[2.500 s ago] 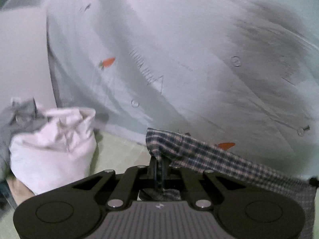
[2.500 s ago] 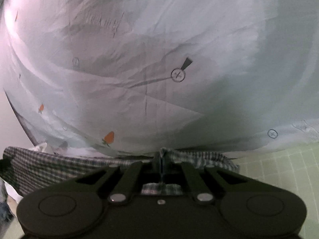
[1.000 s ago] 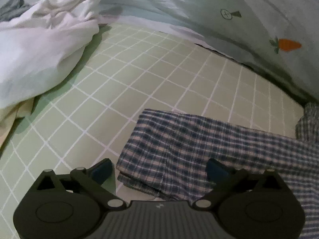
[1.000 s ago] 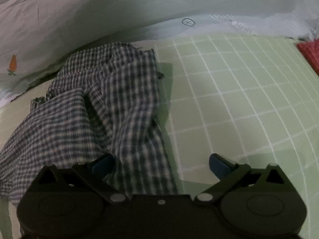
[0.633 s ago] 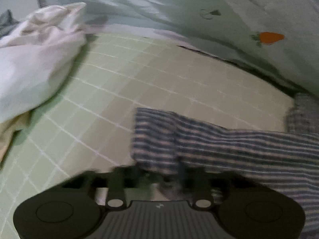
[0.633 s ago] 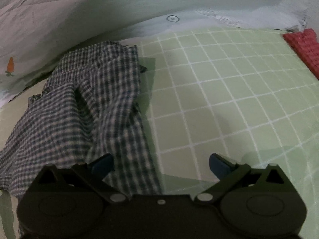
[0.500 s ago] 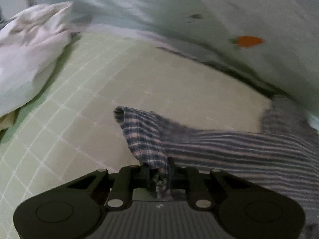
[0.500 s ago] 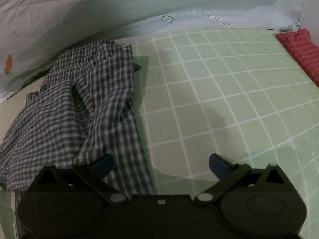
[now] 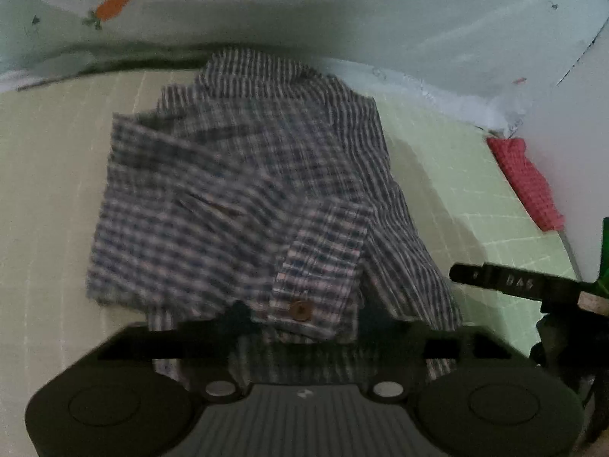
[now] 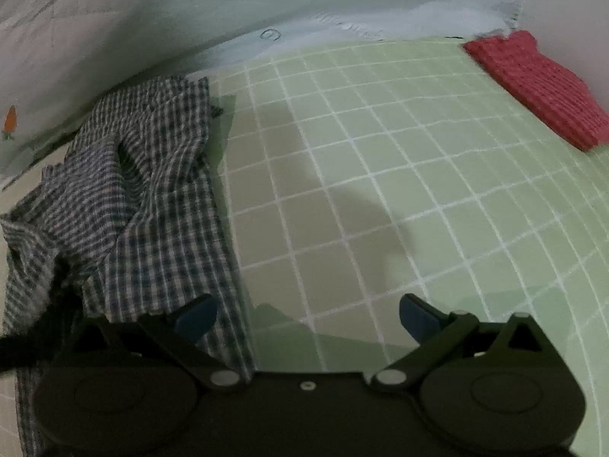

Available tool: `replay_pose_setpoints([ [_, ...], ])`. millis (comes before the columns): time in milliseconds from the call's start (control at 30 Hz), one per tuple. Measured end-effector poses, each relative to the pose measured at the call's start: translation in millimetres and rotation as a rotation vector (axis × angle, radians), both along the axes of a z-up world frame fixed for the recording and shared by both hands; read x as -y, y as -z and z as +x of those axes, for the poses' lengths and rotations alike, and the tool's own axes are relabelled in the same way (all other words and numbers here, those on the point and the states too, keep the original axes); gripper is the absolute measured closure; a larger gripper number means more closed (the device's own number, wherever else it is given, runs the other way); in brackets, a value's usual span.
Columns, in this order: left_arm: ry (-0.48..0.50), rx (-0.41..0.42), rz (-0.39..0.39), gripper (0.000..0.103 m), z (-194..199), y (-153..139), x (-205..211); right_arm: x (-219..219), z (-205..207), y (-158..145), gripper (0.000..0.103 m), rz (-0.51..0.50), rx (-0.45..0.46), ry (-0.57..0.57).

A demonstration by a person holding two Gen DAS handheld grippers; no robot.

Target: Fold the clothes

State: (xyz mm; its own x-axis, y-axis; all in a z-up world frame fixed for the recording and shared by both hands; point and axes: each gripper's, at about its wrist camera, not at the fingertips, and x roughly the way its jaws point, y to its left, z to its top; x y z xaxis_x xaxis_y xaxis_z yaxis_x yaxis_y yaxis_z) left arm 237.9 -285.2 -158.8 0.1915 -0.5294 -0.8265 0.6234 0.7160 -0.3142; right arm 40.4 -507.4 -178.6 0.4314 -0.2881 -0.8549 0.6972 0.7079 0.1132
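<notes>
A blue-and-white plaid shirt lies bunched on the green grid mat, with one sleeve laid back across its body. In the left wrist view, the sleeve's cuff with its brown button sits between the blurred fingers of my left gripper. The jaws are opening and the pads stand off the cloth. My right gripper is open above the bare mat. Its left blue pad hovers over the shirt's right edge, and nothing is between its pads.
The green grid mat stretches to the right of the shirt. A folded red cloth lies at the far right edge by the wall. A pale carrot-print quilt banks up behind the shirt. A black piece of the other tool juts in at the right.
The left gripper shut on the sleeve end, carried it to the right over the shirt and let go. The white clothes heap left its view. The right gripper drifted right, still open.
</notes>
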Motion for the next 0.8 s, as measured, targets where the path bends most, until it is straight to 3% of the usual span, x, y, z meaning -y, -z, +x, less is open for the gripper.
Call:
replay_pose_setpoints([
  [33,-0.009,-0.019,-0.003,0.017,-0.9,1.9,-1.8,-0.1,-2.7,-1.3,0.000,0.002,0.007,0.011],
  [133,-0.049,-0.083,-0.001,0.016,3.7,9.2,-10.0,-5.0,-4.7,-6.0,0.000,0.020,0.068,0.016],
  [200,-0.073,-0.067,0.037,0.016,5.5,10.7,-17.7,-9.8,-1.7,-9.8,0.000,0.041,0.130,0.002],
  [400,-0.138,0.004,0.159,0.016,15.5,16.7,-43.7,-42.3,40.8,-25.7,0.000,0.047,0.294,-0.211],
  [567,-0.213,-0.006,0.178,0.016,19.1,16.5,-65.1,-74.3,81.0,-20.6,0.002,0.043,0.311,-0.361],
  [600,-0.222,-0.009,0.176,0.016,17.6,16.4,-68.6,-80.2,88.2,-18.7,0.006,0.040,0.307,-0.384],
  [667,-0.243,-0.017,0.179,0.016,15.0,17.1,-74.2,-83.5,93.7,-13.0,0.023,0.076,0.313,-0.386],
  [733,-0.254,-0.024,0.181,0.016,10.9,18.0,-78.7,-83.7,91.1,-10.3,0.052,0.126,0.335,-0.373],
  [800,-0.264,-0.031,0.180,0.016,7.3,19.0,-83.3,-85.4,86.7,-9.2,0.065,0.158,0.353,-0.372],
])
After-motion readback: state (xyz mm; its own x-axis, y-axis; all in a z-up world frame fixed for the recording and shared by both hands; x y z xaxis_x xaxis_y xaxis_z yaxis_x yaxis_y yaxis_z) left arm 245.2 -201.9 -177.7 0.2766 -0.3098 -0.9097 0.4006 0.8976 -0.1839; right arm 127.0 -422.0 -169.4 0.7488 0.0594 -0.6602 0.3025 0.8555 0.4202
